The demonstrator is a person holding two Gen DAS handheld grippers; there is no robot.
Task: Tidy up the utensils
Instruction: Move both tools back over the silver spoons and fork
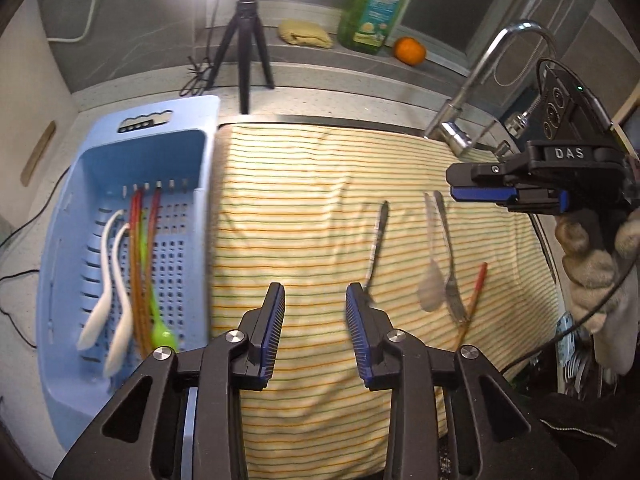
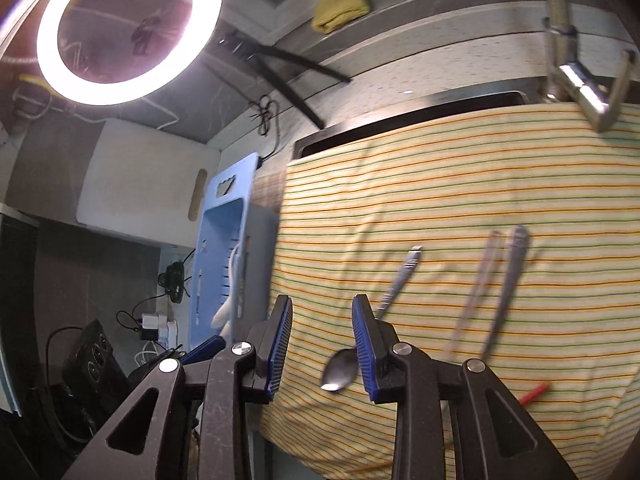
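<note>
Blue ribbed pads line both tools, and on each the jaws stand partly apart with nothing between them. From its own camera the left gripper hangs over the striped cloth, its pads touching no utensil; the tip of a metal spoon lies just behind its right-hand pad, but whether they meet cannot be told. Seen from the left camera, the right gripper is held in a gloved hand above the cloth's far right side, jaws nearly together and empty. In its own view the right gripper hovers over the same cloth, with the metal spoon's bowl lying just below and beside its right-hand pad, not pinched. On the cloth further right lie a clear plastic spoon, a metal fork just beside it, and a red chopstick. To the left of the cloth, the blue basket holds two white spoons, red and orange chopsticks and a green spoon.
</note>
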